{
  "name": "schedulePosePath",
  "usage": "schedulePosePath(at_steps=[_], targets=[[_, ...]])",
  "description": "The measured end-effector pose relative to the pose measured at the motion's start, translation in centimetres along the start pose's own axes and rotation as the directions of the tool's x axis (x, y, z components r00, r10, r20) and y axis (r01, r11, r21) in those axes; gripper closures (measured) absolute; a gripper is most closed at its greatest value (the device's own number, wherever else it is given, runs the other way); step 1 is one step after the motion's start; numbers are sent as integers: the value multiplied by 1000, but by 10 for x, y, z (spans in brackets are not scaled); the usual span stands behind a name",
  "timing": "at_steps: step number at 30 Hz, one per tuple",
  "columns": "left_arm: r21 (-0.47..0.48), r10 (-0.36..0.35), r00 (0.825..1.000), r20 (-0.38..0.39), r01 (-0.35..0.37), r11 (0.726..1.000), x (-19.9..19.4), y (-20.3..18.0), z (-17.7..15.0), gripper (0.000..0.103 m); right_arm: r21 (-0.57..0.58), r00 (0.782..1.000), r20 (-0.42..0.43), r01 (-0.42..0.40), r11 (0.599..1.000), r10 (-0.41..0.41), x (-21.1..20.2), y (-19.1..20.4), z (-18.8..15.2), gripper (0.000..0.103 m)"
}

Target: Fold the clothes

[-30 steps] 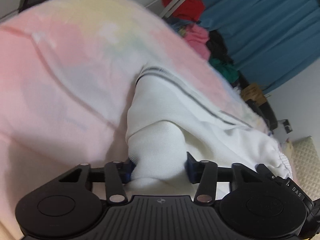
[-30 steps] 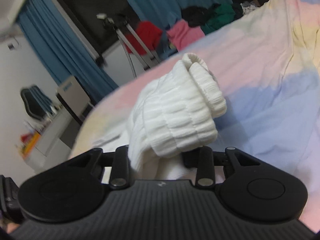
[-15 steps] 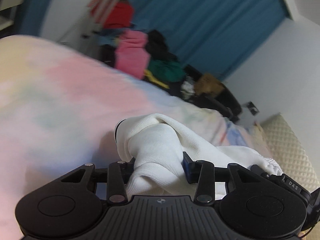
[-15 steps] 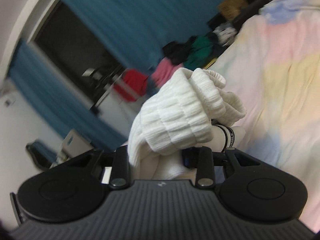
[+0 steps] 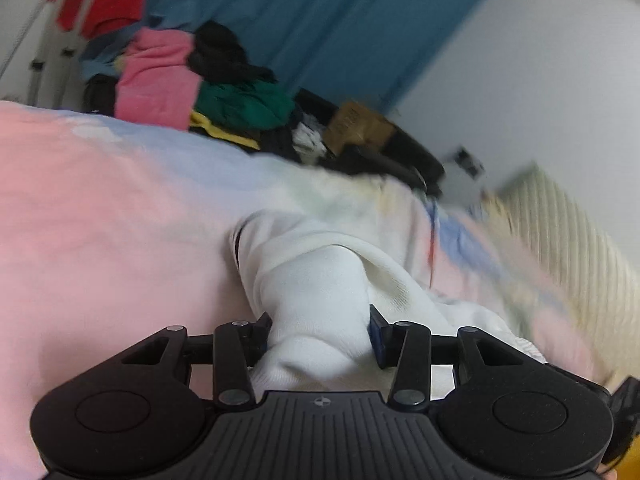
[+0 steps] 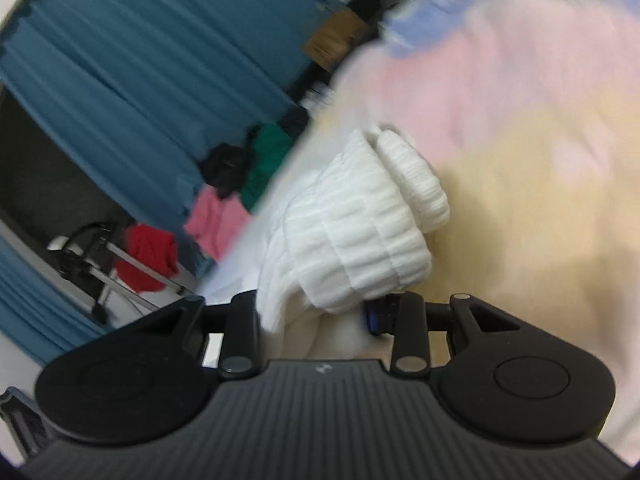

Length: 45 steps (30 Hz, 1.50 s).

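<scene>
While both grippers are clamping it, a white garment (image 5: 320, 288) is hanging bunched over the pastel bedspread (image 5: 100, 208).
No writing is reading clearly through the blur. The left gripper (image 5: 318, 330) is pinching a smooth white fold, its jaws having just been opening slightly with cloth between them; the right gripper (image 6: 312, 312) is squeezing the thick ribbed hem (image 6: 360, 232), doubled over itself, near the bedspread's edge, where a clothes pile (image 5: 192, 76) is sitting before a blue curtain (image 6: 140, 60).
</scene>
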<state>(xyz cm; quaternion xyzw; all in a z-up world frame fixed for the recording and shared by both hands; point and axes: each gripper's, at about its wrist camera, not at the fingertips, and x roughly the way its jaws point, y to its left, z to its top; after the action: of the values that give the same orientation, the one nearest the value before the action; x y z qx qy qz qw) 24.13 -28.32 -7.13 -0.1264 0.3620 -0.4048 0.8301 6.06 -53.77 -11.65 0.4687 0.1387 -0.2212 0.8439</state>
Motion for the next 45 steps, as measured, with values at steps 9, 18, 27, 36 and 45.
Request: schedulePosePath(at_steps=[9, 18, 27, 36, 45], targets=[[61, 19, 993, -113, -12, 998, 5, 21, -40, 45, 134, 997, -77, 21, 991, -11, -15, -42, -33, 49], [192, 154, 974, -167, -121, 974, -78, -47, -10, 29, -65, 978, -77, 187, 980, -192, -90, 24, -18, 49], [308, 177, 983, 37, -180, 934, -215, -154, -18, 0, -325, 994, 27, 107, 940, -104, -215, 110, -16, 48], [362, 165, 971, 175, -220, 906, -319, -209, -62, 0, -510, 992, 127, 75, 857, -11, -306, 159, -58, 21], [359, 187, 944, 273, -280, 890, -362, -202, -112, 0, -580, 979, 197, 78, 811, 46, -322, 165, -115, 21]])
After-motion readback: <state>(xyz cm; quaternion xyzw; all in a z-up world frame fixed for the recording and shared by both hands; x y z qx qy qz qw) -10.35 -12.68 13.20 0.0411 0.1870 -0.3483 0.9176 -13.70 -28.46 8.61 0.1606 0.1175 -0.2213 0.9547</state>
